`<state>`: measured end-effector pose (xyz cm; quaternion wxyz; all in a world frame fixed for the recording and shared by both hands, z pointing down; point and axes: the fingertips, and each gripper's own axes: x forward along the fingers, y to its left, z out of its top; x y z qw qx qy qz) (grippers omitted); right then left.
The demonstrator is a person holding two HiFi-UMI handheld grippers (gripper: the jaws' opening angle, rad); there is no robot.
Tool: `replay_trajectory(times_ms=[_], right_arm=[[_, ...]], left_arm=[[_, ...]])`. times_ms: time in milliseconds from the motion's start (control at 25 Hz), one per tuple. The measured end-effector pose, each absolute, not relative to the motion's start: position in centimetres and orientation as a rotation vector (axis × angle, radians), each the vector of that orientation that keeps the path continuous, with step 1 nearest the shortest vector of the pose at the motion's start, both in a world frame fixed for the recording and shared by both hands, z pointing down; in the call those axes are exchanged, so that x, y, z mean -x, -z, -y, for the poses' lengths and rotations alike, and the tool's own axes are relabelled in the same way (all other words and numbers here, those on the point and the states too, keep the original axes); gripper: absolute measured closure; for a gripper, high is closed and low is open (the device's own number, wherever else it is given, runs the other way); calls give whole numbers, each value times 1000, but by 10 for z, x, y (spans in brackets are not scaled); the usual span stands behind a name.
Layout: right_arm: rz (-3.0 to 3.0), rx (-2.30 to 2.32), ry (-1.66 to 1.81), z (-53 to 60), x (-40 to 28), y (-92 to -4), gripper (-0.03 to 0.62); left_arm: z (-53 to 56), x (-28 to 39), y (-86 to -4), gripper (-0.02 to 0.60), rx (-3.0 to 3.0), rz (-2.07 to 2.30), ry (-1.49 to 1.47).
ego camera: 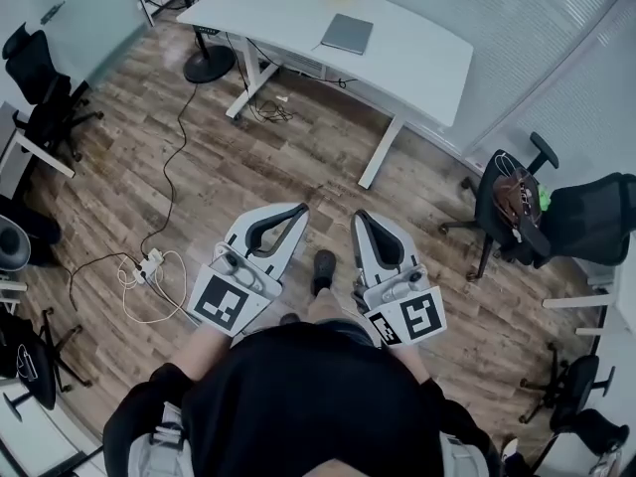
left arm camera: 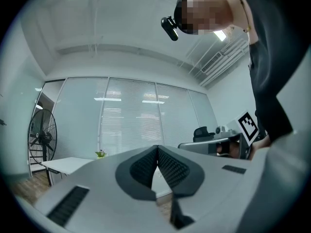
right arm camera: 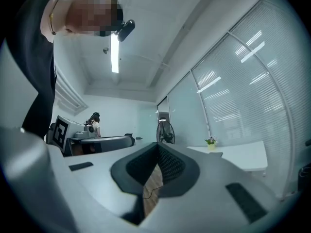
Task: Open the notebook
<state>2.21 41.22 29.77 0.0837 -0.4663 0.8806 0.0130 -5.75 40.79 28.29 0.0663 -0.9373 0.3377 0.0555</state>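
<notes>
**Your clothing and gear**
You wear a black top [ego camera: 308,400], a black shoe [ego camera: 324,266] and a small black camera [left arm camera: 169,28] on your head. Your left gripper [ego camera: 300,209] and right gripper [ego camera: 359,217] have pale grey curved shells and dark ribbed pads [left arm camera: 171,167]. Each carries a white cube [ego camera: 224,304] printed with black square markers.

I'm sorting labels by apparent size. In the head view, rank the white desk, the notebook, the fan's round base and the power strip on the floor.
1. white desk, by far the largest.
2. fan base and notebook: they look about alike, so I won't rank them.
3. power strip, the smallest.
</notes>
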Motion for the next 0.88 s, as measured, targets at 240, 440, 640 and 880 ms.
replay_trajectory(times_ms=[240,440,640,880], right_arm=[[-2615,1380,-21,-357,-36,-296,589],[-2619,1349,-22,-307,-48,-290,589],[-2644,1320,-47,-262,-59,-282,589],[-2663,1306,-84,-217,-75,-278,589]], left_arm=[[-356,45,-282,571,2827,-1021,-182],[-308,35,-278,571,2811,-1035,-175],[-264,27,-273,571,2787,-1080,-190],[-219,5,-269,571,2780,-1083,-221]])
